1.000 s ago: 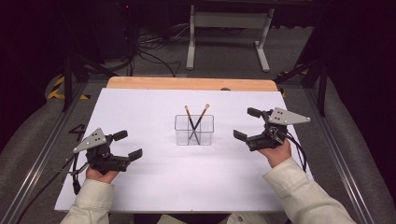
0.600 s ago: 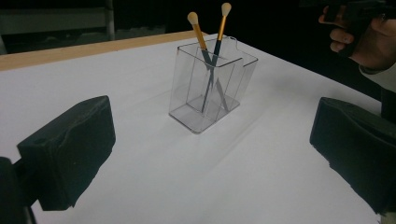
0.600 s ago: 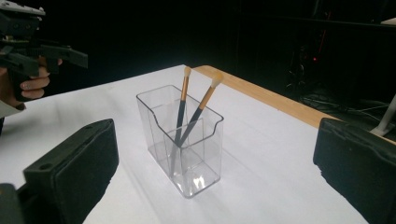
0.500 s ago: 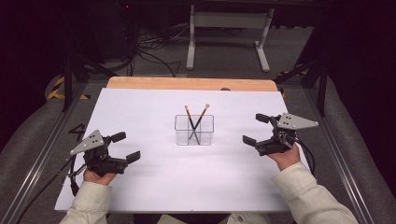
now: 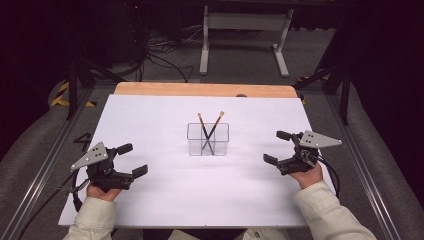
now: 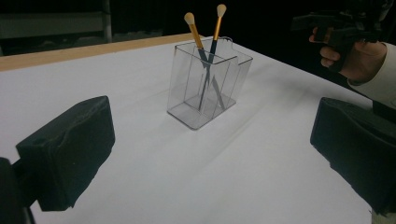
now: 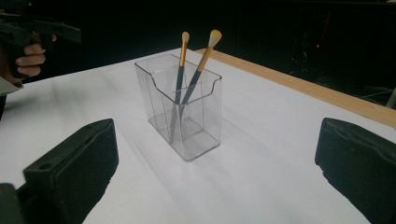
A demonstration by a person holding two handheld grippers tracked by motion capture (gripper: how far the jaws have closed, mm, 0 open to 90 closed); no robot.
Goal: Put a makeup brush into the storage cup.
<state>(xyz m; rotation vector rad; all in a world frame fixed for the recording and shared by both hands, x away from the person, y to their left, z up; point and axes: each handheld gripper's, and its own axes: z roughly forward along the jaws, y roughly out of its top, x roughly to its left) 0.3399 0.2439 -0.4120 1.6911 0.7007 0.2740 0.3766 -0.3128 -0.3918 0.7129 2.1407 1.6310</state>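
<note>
Clear plastic rectangular holder [image 5: 208, 140] stands between both sets of fingers, well apart from each. Two gold-and-black makeup brushes [image 5: 210, 131] stand crossed inside, near upright. Left gripper [image 5: 129, 159] and right gripper [image 5: 277, 147] are held spread, empty, about equally distant.

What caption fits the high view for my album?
Two open grippers, left and right, flank a clear holder with two crossed brushes.
</note>
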